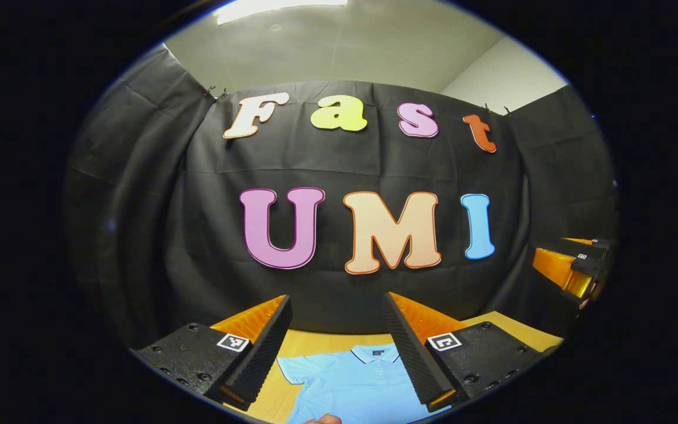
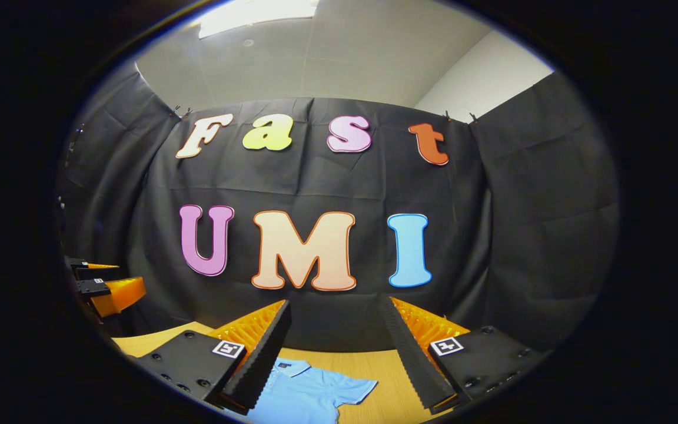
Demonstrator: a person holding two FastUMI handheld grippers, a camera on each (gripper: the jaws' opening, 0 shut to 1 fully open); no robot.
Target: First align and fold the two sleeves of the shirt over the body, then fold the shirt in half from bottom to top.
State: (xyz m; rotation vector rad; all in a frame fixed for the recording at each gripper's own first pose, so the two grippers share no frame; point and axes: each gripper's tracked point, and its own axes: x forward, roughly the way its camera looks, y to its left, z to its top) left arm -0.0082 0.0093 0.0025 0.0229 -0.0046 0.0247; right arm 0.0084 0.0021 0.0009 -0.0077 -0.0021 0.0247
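Both grippers are up in the air above the table, pointing at the black cloth wall, and neither one is holding or touching anything. The left gripper (image 1: pixel 336 306) has its fingers spread wide apart, with just empty space between them. Same deal with the right gripper (image 2: pixel 339 309): wide open, nothing between the fingers.

The shirt (image 1: pixel 354 383) is a light blue polo lying flat on the wooden table (image 1: pixel 309 341), collar at the far end, buttons up. In the left gripper view it sits right below the gap between the fingers, and you can see the collar, the placket and the sleeve (image 1: pixel 293 370) on the left sticking out to the side. The right side of the shirt is hidden behind the right-hand finger there.

The right gripper view picks up the shirt (image 2: pixel 303 391) too, down low and left of centre, with the other sleeve (image 2: pixel 358 390) spread out to the right on the bare wood. So sleeves look unfolded, at least the bits I can see.

The left gripper view catches the right gripper (image 1: pixel 580 268) far off at its right edge, and the right gripper view shows the left gripper (image 2: pixel 106 282) at its left edge. At the very bottom of the left gripper view there's a small pinkish thing (image 1: pixel 324 419), maybe a fingertip, too cut off to say.
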